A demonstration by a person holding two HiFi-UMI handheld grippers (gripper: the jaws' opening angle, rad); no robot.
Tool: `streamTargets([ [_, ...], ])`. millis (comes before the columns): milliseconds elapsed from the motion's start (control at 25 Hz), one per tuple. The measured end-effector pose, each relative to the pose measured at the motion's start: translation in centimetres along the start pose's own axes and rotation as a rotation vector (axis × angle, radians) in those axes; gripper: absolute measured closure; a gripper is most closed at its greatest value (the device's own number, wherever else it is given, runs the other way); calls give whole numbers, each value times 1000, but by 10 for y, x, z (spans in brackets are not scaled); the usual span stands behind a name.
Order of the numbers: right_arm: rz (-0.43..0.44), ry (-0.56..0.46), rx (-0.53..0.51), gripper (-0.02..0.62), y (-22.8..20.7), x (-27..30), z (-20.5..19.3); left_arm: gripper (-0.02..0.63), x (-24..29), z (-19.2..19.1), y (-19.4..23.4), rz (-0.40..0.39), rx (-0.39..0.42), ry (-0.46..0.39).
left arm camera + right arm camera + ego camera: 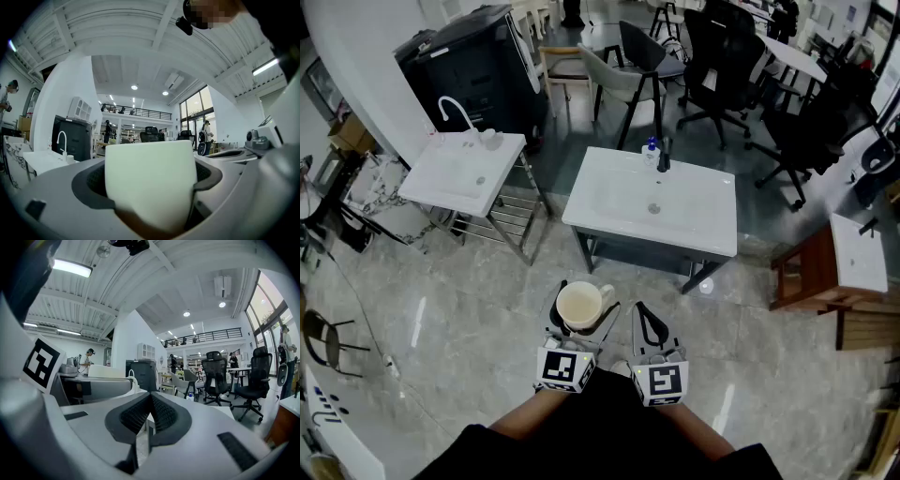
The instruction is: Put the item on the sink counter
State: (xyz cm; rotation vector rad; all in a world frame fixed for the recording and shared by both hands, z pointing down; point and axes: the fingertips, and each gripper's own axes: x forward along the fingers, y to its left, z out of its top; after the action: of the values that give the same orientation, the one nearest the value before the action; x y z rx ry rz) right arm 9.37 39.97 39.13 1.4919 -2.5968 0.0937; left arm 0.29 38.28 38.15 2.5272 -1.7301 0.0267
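Head view: the left gripper (584, 300) holds a cream mug (577, 307) above the floor (469, 309), well apart from the white sink counter (703, 211); the right gripper (644, 314) is just beside it. Left gripper view — wide-spread jaws clamp the mug's sides. Right gripper view — jaws pressed together, empty.

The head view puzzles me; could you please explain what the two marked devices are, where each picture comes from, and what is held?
A person holds tongs in each hand; the marked cubes belong to them. The head view looks down from the person's head. The other two pictures come from cameras riding on the tongs, looking along their jaws. The left tongs grip a white cup; the right tongs are shut and empty. Ahead stands a sink with a bottle beside its tap.
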Motion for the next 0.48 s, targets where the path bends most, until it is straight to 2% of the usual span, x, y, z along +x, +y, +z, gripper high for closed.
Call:
streamTargets([
  [160, 35, 36, 36, 565, 2, -7, -6, 130, 1, 2, -2, 10, -4, -13],
  [320, 68, -9, 133, 565, -1, -8, -12, 130, -3, -1, 5, 31, 0, -14],
  [480, 55, -12, 139, 563, -4, -1, -13, 130, -10, -4, 25, 70, 0, -3],
])
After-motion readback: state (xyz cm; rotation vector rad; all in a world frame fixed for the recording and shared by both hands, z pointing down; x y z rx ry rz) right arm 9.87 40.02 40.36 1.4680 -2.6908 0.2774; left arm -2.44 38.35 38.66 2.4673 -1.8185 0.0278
